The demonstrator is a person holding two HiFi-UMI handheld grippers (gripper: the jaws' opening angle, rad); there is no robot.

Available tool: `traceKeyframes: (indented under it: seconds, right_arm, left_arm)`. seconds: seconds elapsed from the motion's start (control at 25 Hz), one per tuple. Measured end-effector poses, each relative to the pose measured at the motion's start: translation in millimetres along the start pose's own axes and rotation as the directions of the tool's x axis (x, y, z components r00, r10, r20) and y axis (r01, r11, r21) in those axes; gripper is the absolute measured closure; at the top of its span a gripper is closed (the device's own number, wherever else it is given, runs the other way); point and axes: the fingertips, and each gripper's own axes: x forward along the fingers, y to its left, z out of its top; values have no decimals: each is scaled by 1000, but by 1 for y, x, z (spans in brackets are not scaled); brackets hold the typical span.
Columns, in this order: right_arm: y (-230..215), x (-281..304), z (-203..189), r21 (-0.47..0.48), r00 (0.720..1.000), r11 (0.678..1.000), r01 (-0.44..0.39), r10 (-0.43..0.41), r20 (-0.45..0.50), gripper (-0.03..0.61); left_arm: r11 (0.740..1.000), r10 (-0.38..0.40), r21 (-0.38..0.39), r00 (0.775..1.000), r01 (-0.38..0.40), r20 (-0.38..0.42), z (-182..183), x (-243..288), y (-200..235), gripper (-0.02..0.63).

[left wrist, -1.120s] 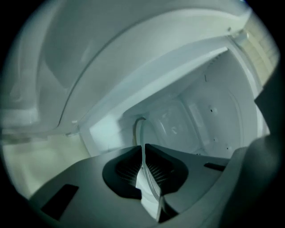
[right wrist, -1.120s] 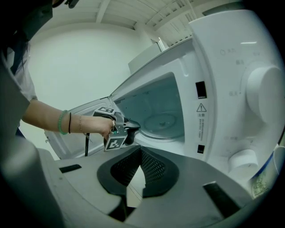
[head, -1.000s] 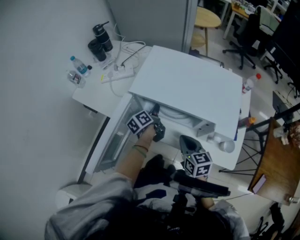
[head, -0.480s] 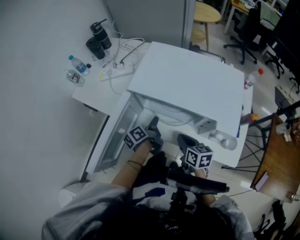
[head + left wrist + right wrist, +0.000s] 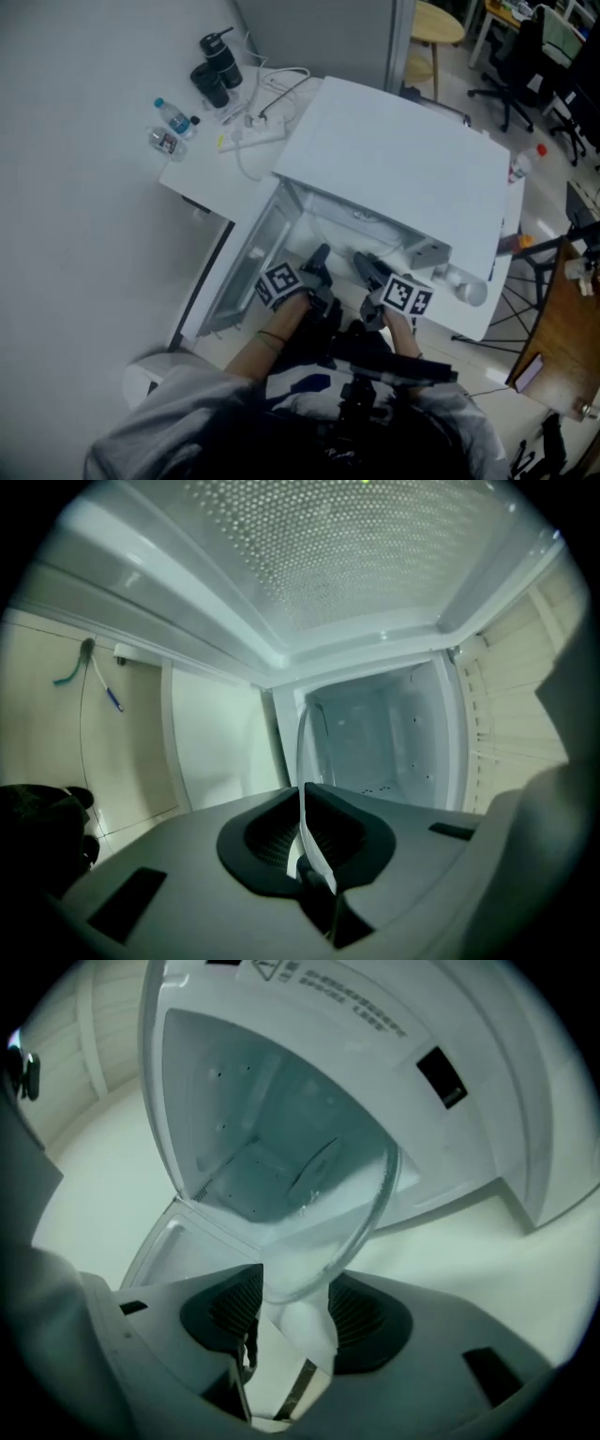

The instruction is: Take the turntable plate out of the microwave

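Glass, clear and round with a thin rim, the turntable plate [image 5: 314, 1208] sits just outside the open white microwave [image 5: 394, 169]. The left gripper [image 5: 305, 808] clamps its edge. The right gripper [image 5: 286, 1316] straddles the rim, jaws opening, pads apart.

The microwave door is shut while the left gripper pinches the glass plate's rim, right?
No: the microwave door stands open, swung out to the left in the head view. The left gripper does pinch the rim of the glass plate.
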Motion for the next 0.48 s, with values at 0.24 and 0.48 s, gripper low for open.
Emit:
traceKeyframes:
  seconds: [0.24,0.48]
  right_arm:
    - [-10,1,9,94,998,994,-51,48,40,500]
    - [-6,-7,4,93,998,994,-56,52,36,502]
  left_arm:
    - [999,-37,16,999,37,-37,-11,-9,-3,598]
    - [974,-197,97,977,204,-77,-9,8,-14,517]
